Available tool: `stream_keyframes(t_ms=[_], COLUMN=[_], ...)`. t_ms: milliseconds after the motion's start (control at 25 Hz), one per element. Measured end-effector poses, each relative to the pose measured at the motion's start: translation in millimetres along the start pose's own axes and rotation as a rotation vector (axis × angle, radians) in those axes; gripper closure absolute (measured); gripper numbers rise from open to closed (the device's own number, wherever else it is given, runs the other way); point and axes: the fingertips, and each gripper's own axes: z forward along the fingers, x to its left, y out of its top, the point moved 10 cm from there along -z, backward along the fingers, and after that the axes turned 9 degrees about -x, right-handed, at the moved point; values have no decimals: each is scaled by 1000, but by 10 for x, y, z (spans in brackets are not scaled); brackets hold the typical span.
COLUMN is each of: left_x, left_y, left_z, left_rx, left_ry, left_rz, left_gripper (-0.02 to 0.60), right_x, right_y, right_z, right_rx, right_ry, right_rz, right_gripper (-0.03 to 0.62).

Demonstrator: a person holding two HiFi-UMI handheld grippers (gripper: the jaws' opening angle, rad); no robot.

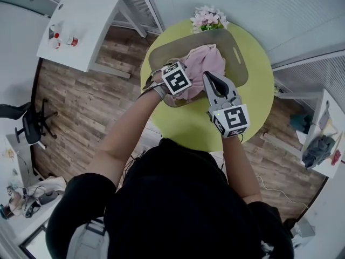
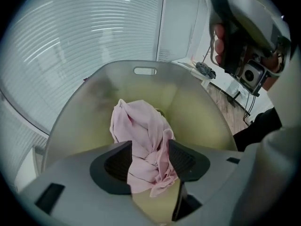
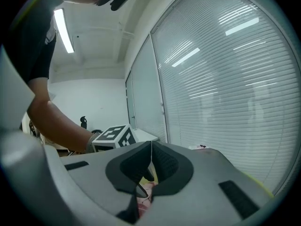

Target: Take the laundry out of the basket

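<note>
A pink garment (image 1: 202, 63) lies bunched in a taupe laundry basket (image 1: 237, 63) that rests on its side on the round green table (image 1: 259, 107). My left gripper (image 1: 186, 88) reaches into the basket's mouth. In the left gripper view the garment (image 2: 141, 131) hangs between the jaws of the left gripper (image 2: 149, 161). They stand apart and the cloth sits loosely between the pads. The basket's wall (image 2: 94, 107) curves round behind. My right gripper (image 1: 207, 77) hovers just right of the garment, its jaw tips touching with nothing in them (image 3: 151, 157).
A bunch of pale flowers (image 1: 209, 18) stands at the table's far edge behind the basket. A white desk (image 1: 81, 26) with small items is at far left, an office chair (image 1: 29, 123) below it. A shelf with clothes (image 1: 321, 144) stands at right.
</note>
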Motion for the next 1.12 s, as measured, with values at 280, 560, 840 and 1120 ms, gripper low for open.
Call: stream_keyframes(t_ms=[280, 560, 840, 1120], left_x=[178, 276, 320, 316], left_y=[120, -106, -244, -418], left_z=[317, 688, 966, 1230], left_rx=[36, 127, 164, 224], left_ry=[-3, -41, -68, -96], left_rz=[36, -55, -109, -137], left_gripper=[328, 212, 94, 63], right_x=[-168, -326, -426, -499], right_y=[-33, -87, -134, -186], right_z=[4, 13, 20, 4], right_rx=[8, 22, 37, 59], right_ry=[-5, -5, -10, -20], right_rz=[16, 30, 41, 48], right_gripper=[569, 569, 569, 569])
